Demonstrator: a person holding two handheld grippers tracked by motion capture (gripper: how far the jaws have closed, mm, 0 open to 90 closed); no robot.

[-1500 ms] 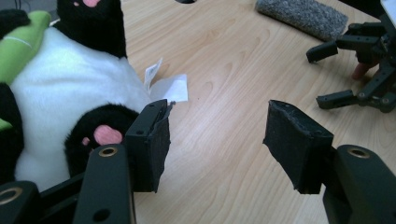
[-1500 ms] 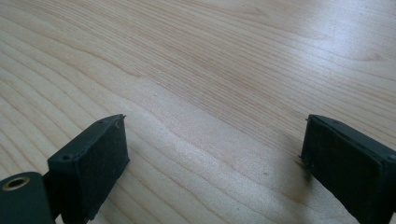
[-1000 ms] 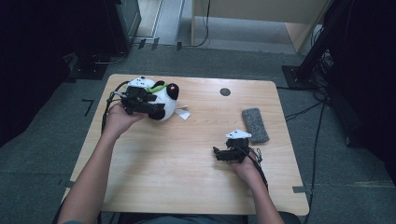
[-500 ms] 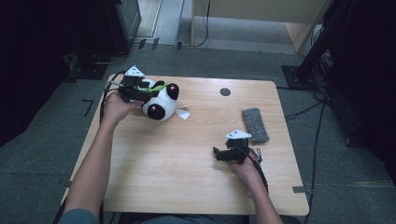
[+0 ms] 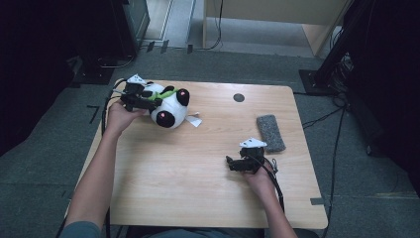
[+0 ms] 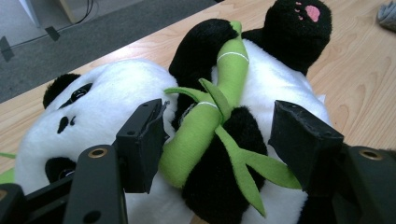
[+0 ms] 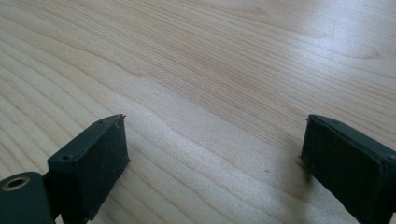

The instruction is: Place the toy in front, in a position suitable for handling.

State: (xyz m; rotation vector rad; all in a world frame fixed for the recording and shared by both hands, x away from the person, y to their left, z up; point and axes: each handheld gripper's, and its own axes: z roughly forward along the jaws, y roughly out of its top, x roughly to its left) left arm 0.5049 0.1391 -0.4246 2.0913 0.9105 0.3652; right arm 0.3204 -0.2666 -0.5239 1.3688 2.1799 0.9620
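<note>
Straddling panda (image 6: 140, 93) bamboo, left tool (image 6: 219, 140) gaping, just opened | panda's underside hidden | right tool (image 7: 212, 158) open, empty

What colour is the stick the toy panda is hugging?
Bright green, a bamboo stalk with leaves; the left gripper view shows it best.

Wooden table (image 5: 198, 188) with plush panda (image 5: 168, 106), white tag (image 5: 194, 121), grey cloth (image 5: 271, 132).

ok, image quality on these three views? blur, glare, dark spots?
High view: table evenly lit, surroundings fall to near black, slightly soft. Left gripper view: plush panda sharp, near jaws softer, no glare. Right gripper view: wood grain crisp, a pale sheen at the upper right, faint jaw shadows.
</note>
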